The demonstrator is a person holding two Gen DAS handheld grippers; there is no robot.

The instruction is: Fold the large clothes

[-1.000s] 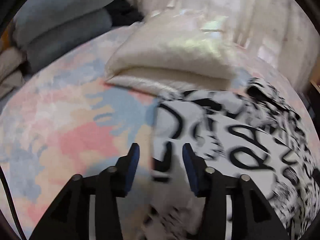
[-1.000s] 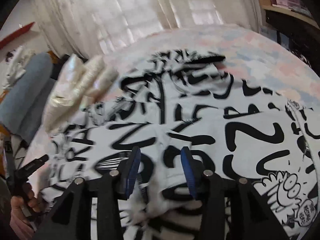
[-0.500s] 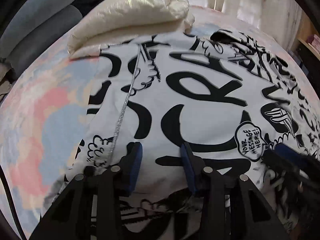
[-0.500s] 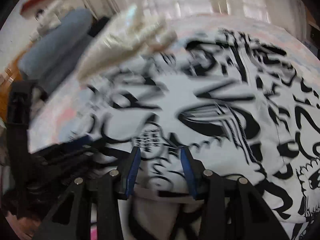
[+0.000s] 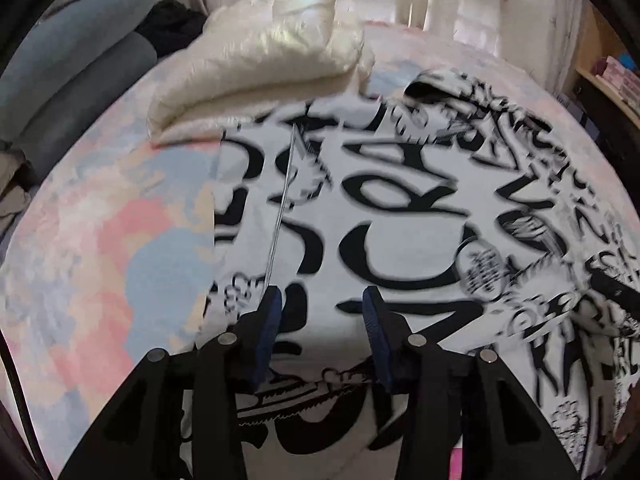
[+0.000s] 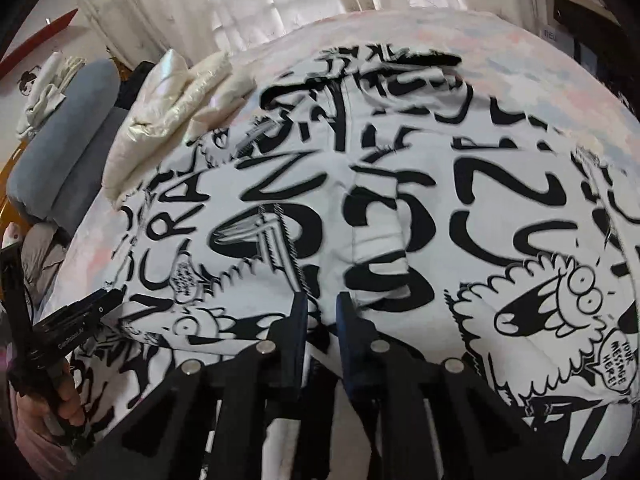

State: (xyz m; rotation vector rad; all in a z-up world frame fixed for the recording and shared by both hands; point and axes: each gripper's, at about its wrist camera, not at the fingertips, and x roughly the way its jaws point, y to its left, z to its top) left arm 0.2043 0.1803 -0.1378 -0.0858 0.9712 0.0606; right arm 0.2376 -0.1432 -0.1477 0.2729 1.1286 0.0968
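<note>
A large white garment (image 5: 400, 208) with black graffiti print lies spread on the bed, a zip line running down its left part. My left gripper (image 5: 322, 304) hangs over its near left portion. Its jaws stand apart and are easing wider. Cloth shows in the gap, but the pads do not pinch it. In the right wrist view, a person's hand holds the left gripper (image 6: 112, 296) at the garment's (image 6: 440, 208) left edge. My right gripper (image 6: 322, 306) is at the near middle, its jaws closing on a raised fold of the garment.
A cream quilted pillow (image 5: 260, 60) (image 6: 172, 108) rests against the garment's far left corner. Grey-blue bolsters (image 5: 72, 60) lie at the far left. The pastel bed sheet (image 5: 100, 240) shows bare on the left. Curtains hang behind the bed and a shelf (image 5: 616, 76) stands at the right.
My left gripper has moved right, from the garment's left edge to over its print. The right gripper's jaws have narrowed onto a fold of cloth.
</note>
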